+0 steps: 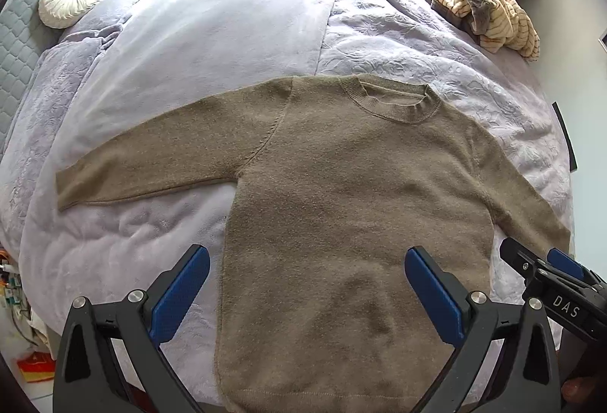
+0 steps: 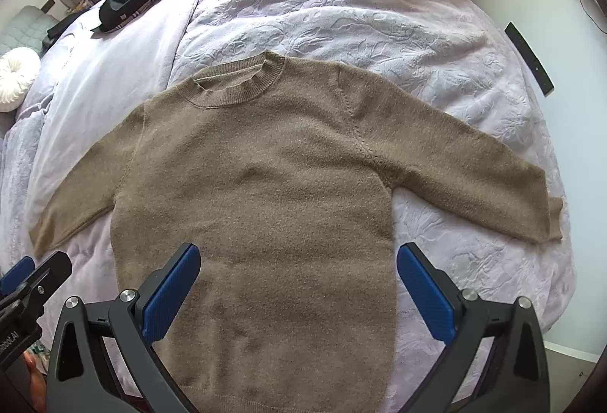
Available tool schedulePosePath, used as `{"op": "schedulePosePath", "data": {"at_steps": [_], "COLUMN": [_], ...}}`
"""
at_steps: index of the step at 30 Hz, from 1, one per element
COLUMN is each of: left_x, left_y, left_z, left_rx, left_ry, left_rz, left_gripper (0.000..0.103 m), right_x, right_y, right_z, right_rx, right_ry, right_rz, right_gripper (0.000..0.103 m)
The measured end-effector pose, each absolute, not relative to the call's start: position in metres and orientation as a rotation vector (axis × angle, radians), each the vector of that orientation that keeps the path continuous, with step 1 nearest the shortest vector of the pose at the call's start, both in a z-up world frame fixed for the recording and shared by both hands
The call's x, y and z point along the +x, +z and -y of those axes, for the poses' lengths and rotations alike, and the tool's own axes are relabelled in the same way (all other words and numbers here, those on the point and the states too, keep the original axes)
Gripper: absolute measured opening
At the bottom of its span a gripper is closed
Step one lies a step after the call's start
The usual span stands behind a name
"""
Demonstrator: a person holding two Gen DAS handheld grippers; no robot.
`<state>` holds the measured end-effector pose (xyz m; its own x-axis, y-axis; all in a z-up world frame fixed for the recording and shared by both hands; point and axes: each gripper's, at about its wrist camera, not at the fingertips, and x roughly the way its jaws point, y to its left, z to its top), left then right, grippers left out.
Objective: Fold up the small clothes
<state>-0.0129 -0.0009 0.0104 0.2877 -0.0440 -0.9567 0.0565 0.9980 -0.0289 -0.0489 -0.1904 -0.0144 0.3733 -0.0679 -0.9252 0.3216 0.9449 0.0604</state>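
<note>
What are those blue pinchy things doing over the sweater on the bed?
A person holds a gripper in each hand, getting ready to fold the brown sweater. It lies flat on the lavender bedspread, front up, both sleeves spread out. The left gripper and the right gripper are both open above its lower part, holding nothing. No fold has been made yet. Other clothes are piled at the far end of the bed.

The left black plastic claw (image 1: 307, 289) has two wedge-shaped arms with triangular cut-outs, ribbed blue pads (image 1: 180, 295) and round silver screws. The right black claw (image 2: 297, 286) matches it; its side reads "DAS" in white.
</note>
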Motion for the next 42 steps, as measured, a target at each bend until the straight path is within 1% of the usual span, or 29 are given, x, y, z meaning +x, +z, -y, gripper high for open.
{"op": "schedulePosePath", "data": {"at_steps": [42], "left_x": [-0.020], "left_y": [0.012], "left_z": [-0.004], "left_rx": [0.027], "left_ry": [-0.060], "left_rz": [-1.275], "left_gripper": [0.103], "right_x": [-0.059], "right_y": [-0.015], "right_z": [0.192], "right_rx": [0.242], "right_ry": [-0.269], "right_rz": [-1.169], "right_gripper": [0.103]}}
